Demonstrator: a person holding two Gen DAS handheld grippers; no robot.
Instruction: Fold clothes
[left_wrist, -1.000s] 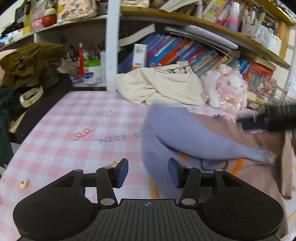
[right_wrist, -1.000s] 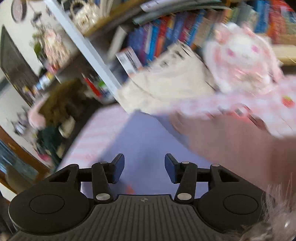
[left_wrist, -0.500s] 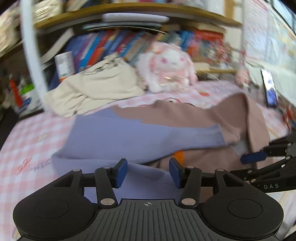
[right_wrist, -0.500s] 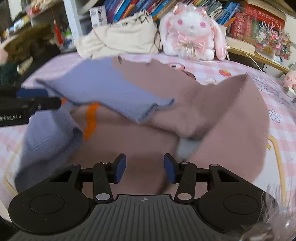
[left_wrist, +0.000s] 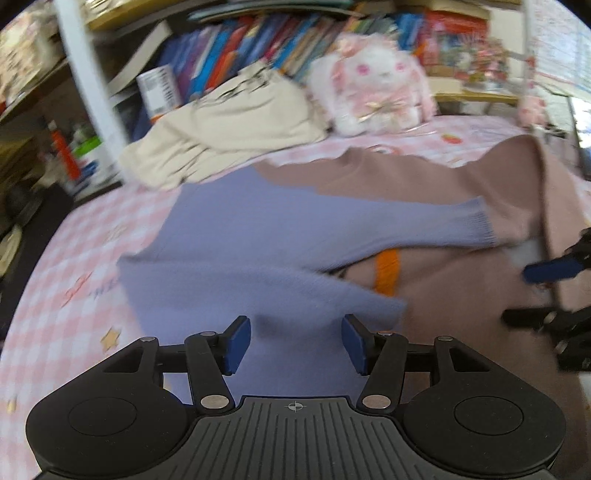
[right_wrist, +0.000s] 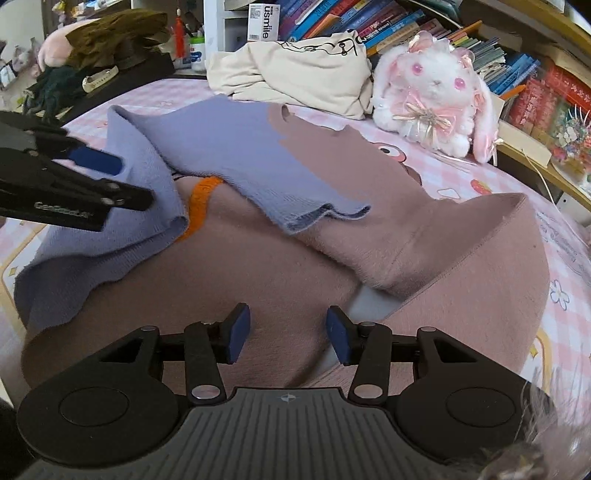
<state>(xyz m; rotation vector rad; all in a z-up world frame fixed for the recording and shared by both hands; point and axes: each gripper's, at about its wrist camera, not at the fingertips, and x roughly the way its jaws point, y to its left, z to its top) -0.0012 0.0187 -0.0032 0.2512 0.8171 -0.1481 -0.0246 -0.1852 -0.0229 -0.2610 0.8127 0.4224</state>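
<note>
A brown and lilac sweater (right_wrist: 258, 277) with an orange stripe (left_wrist: 386, 271) lies spread on the pink checked cloth (left_wrist: 74, 258). Its lilac sleeve (left_wrist: 332, 229) is folded across the brown body, cuff towards the right. My left gripper (left_wrist: 294, 332) hovers over the sweater's lilac left side. Its jaws are opening and grip nothing. It also shows in the right wrist view as the left gripper (right_wrist: 129, 181) above the lilac edge. My right gripper (right_wrist: 287, 325) is open over the brown fabric, near a fold. In the left wrist view the right gripper (left_wrist: 532, 293) sits at the far right.
A cream garment pile (right_wrist: 306, 62) and a white and pink plush rabbit (right_wrist: 432, 88) sit behind the sweater, in front of shelves of books (left_wrist: 258, 48). Dark clothes (right_wrist: 103, 40) are heaped at the far left. Small trinkets line the right edge (right_wrist: 569, 125).
Both views have swung round and down onto the sweater and steadied. The lilac sleeve now lies flat across the brown body. The left jaws stand wider than before.
</note>
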